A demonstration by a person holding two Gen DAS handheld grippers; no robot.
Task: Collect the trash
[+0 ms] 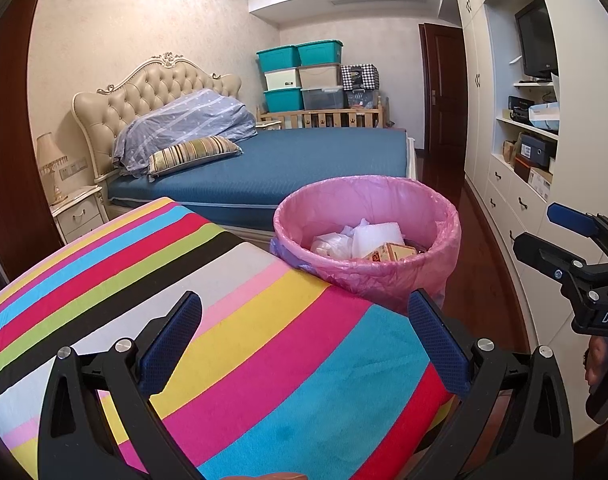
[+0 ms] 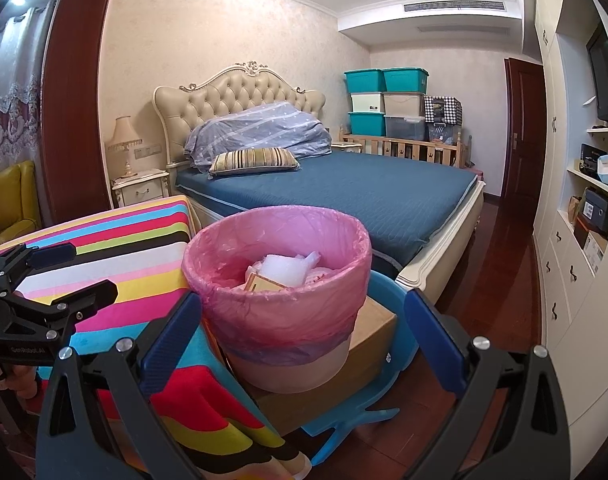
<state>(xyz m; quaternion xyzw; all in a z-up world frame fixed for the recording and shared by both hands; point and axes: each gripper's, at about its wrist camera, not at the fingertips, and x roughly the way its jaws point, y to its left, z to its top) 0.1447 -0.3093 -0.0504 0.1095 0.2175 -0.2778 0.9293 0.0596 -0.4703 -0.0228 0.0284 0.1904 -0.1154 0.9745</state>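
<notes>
Centrally, a bin [image 2: 280, 300] lined with a pink bag [image 1: 367, 216] stands on a cardboard box [image 2: 367, 344], which rests on a blue plastic stool [image 2: 387, 292] on the dark red floor [image 2: 491, 280]. Trash [image 2: 280, 270] already lies inside the bin: crumpled white plastic and a small yellow carton [image 1: 389, 252]. Just left of the bin, and touching it in the left wrist view, is a tabletop [image 1: 208, 320] covered with a brightly striped cloth. Left tool [image 1: 304, 316]: held above the striped cloth, its blue-padded fingers [image 1: 172, 344] spread wide with nothing between them; it also appears at the left edge of the right wrist view [image 2: 92, 272]. Right tool [image 2: 300, 316]: likewise spread wide and empty, its fingers [image 2: 433, 340] framing the bin from the near side without touching it. Behind the bin stands a bed [image 2: 367, 196] with a blue cover, a striped pillow [image 2: 254, 160] and a folded quilt [image 2: 260, 130] against the tufted headboard. Storage boxes [image 2: 383, 100] are stacked in the far corner, and white cupboards [image 2: 563, 272] line the right wall.
</notes>
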